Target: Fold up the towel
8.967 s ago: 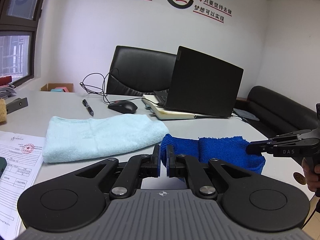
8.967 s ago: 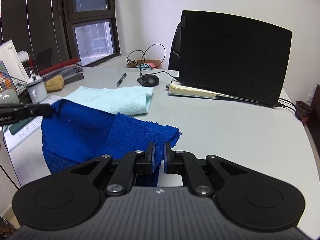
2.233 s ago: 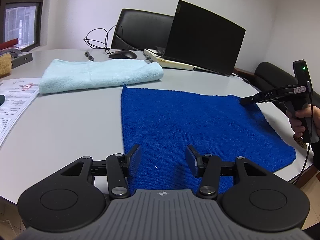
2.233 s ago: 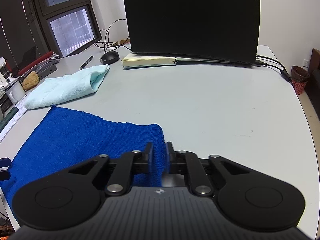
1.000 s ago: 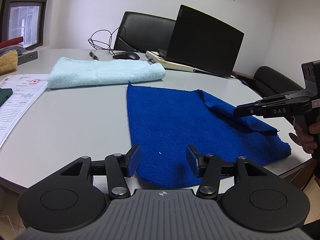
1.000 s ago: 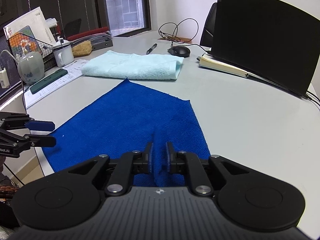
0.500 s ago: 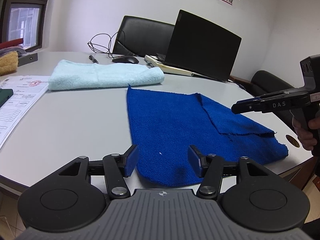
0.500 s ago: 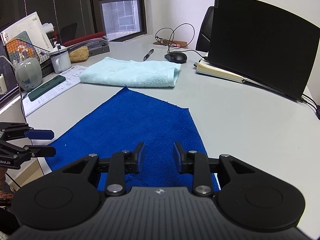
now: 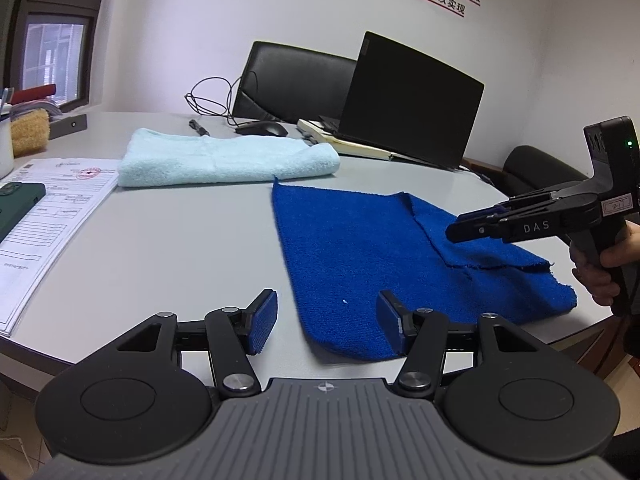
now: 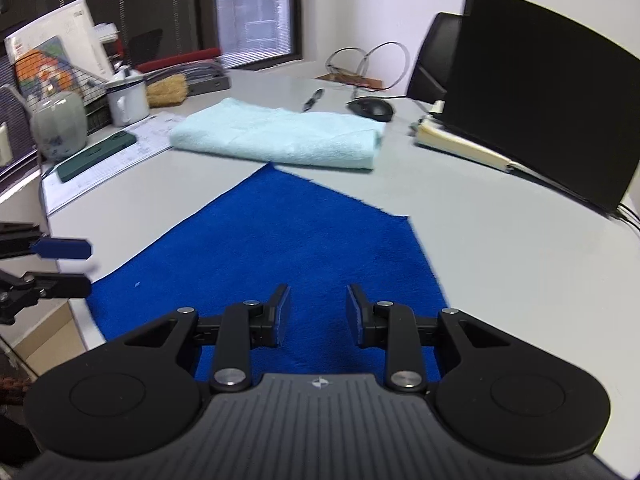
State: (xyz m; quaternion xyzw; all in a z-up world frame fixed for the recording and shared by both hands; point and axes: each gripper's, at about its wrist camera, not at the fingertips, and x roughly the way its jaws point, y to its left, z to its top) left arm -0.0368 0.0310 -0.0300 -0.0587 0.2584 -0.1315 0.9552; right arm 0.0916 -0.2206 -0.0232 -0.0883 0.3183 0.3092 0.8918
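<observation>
Left gripper [image 9: 326, 326] over blue towel [image 9: 360, 240] corner

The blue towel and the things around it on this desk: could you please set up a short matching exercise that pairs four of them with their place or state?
Things:
1. blue towel
2. light blue towel
3. green phone
4. mouse

Places or states:
A. lying on the printed papers
B. spread on the table with one corner turned over
C. folded, just beyond the far corner of the spread cloth
D. beside the pen, near the laptop

Pairs: 1-B, 2-C, 3-A, 4-D
</observation>
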